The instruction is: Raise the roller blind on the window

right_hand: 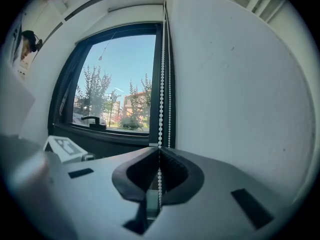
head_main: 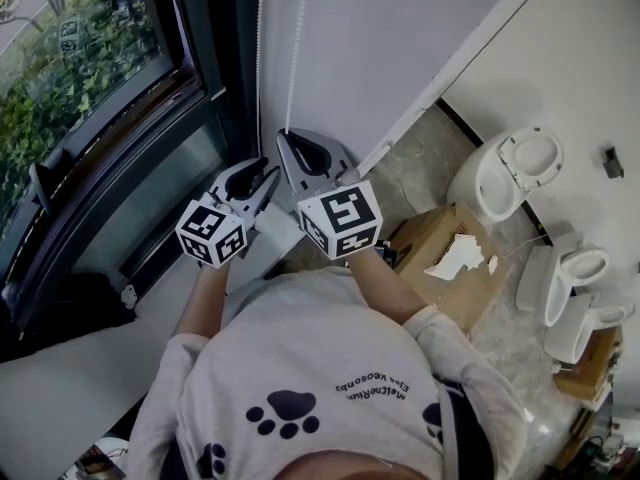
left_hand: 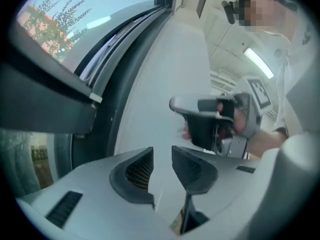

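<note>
My right gripper (right_hand: 159,153) is clenched on the chain (right_hand: 161,84); the beads run straight down between its pads (right_hand: 175,170) and show again below them. A second strand hangs just beside the first, outside the grip. Both strands rise along the window's (right_hand: 117,84) right edge, against the dark frame, where it meets the wall (right_hand: 240,84).

My left gripper (left_hand: 162,153) is released; its jaws stand apart with only pale wall showing in the gap. From it I see my right gripper and the hand (left_hand: 241,120) on it, a little higher and to the right.

In the head view the left gripper (head_main: 268,176) sits just beside the right gripper (head_main: 290,140), on its window (head_main: 90,68) side; both point at the wall by the frame, and the chain (head_main: 293,48) comes down to the right one.

A pale band lies along the window's top edge; whether it is the blind I cannot tell. Behind me stand toilets (head_main: 515,173) and a box (head_main: 440,233) on the floor.
</note>
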Demonstrator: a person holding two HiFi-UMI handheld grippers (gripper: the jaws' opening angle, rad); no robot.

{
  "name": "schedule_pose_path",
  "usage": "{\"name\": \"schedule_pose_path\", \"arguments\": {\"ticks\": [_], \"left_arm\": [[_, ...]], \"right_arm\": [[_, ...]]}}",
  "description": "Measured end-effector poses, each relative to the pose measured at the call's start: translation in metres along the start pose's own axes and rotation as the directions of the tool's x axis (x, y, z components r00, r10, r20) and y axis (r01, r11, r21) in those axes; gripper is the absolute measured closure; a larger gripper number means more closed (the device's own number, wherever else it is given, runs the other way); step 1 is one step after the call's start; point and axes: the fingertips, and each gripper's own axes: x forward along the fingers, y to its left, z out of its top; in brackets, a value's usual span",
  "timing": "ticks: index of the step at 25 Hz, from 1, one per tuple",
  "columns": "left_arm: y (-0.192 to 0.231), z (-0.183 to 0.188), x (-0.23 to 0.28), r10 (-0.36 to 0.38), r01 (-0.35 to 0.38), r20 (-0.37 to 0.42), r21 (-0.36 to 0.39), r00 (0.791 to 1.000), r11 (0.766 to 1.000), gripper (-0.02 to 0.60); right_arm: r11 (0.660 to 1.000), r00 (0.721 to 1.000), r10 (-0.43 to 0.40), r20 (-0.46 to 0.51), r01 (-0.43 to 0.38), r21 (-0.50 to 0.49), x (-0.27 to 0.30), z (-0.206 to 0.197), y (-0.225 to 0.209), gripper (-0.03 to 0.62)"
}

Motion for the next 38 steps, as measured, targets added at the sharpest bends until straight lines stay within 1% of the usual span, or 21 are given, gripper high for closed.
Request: {"name": "schedule_pose_path", "arguments": {"ticks": [3, 6, 9, 11, 14, 16, 18, 21, 23, 24, 25, 27, 30, 33, 36, 38], "left_arm": [[0.007, 0.044, -0.011, 0.026, -0.025, -0.009, 0.030, 1.000, 0.999, 0.460], [0.005, 0.094, -0.020, 0.020, -0.024, 0.044, 0.070, 0.999, 0.997, 0.462], [-0.011, 0.142, -0.023, -0.020, 0.006, 0.102, 0.136, 0.995, 0.991, 0.465], [-0.024, 0.168, -0.021, -0.058, 0.034, 0.126, 0.188, 0.990, 0.982, 0.485], [-0.039, 0.197, -0.015, -0.097, 0.059, 0.151, 0.237, 0.984, 0.970, 0.485], [-0.044, 0.211, -0.009, -0.116, 0.074, 0.148, 0.259, 0.982, 0.963, 0.486], [-0.049, 0.220, -0.003, -0.133, 0.093, 0.132, 0.272, 0.982, 0.958, 0.495], [-0.058, 0.228, 0.005, -0.164, 0.126, 0.123, 0.268, 0.979, 0.955, 0.495], [-0.061, 0.229, 0.009, -0.170, 0.135, 0.113, 0.270, 0.979, 0.953, 0.500], [-0.061, 0.228, 0.010, -0.168, 0.133, 0.106, 0.275, 0.980, 0.952, 0.540], [-0.062, 0.228, 0.012, -0.165, 0.131, 0.099, 0.279, 0.981, 0.951, 0.563], [-0.062, 0.227, 0.012, -0.158, 0.125, 0.096, 0.286, 0.983, 0.950, 0.568], [-0.061, 0.228, 0.010, -0.140, 0.097, 0.121, 0.307, 0.983, 0.947, 0.569], [-0.060, 0.224, 0.008, -0.139, 0.094, 0.138, 0.290, 0.981, 0.952, 0.571], [-0.054, 0.212, 0.009, -0.108, 0.068, 0.125, 0.288, 0.986, 0.955, 0.571], [-0.049, 0.202, 0.009, -0.095, 0.059, 0.120, 0.270, 0.988, 0.961, 0.571]], "right_arm": [[1.000, 1.000, 0.001, 0.002, -0.001, 0.003, 0.000, 0.000, 0.000, 0.585], [1.000, 1.000, 0.003, 0.003, -0.003, 0.003, 0.001, -0.001, 0.001, 0.585], [1.000, 1.000, 0.008, 0.003, -0.008, -0.002, 0.001, 0.000, 0.002, 0.583], [1.000, 1.000, 0.010, 0.002, -0.010, -0.004, 0.001, 0.000, 0.003, 0.583], [1.000, 1.000, 0.014, 0.003, -0.014, -0.004, 0.002, 0.000, 0.005, 0.583], [1.000, 1.000, 0.016, 0.003, -0.016, -0.005, 0.002, 0.000, 0.006, 0.583], [1.000, 1.000, 0.018, 0.004, -0.018, -0.007, 0.003, 0.000, 0.007, 0.583], [1.000, 1.000, 0.021, 0.006, -0.021, -0.011, 0.003, 0.000, 0.010, 0.583], [1.000, 1.000, 0.023, 0.006, -0.023, -0.013, 0.003, 0.000, 0.011, 0.583], [1.000, 1.000, 0.024, 0.007, -0.023, -0.012, 0.004, 0.000, 0.012, 0.583], [1.000, 1.000, 0.023, 0.008, -0.023, -0.010, 0.004, 0.000, 0.012, 0.583], [1.000, 1.000, 0.024, 0.011, -0.024, -0.002, 0.003, 0.000, 0.012, 0.583], [1.000, 0.999, 0.022, 0.027, -0.022, 0.008, 0.001, 0.001, 0.011, 0.585], [1.000, 1.000, 0.014, 0.024, -0.014, -0.006, 0.001, -0.003, 0.012, 0.585], [1.000, 1.000, 0.013, -0.003, -0.013, 0.005, 0.004, -0.017, 0.013, 0.583], [1.000, 1.000, 0.005, -0.020, -0.005, 0.003, 0.005, -0.027, 0.012, 0.585]]}}
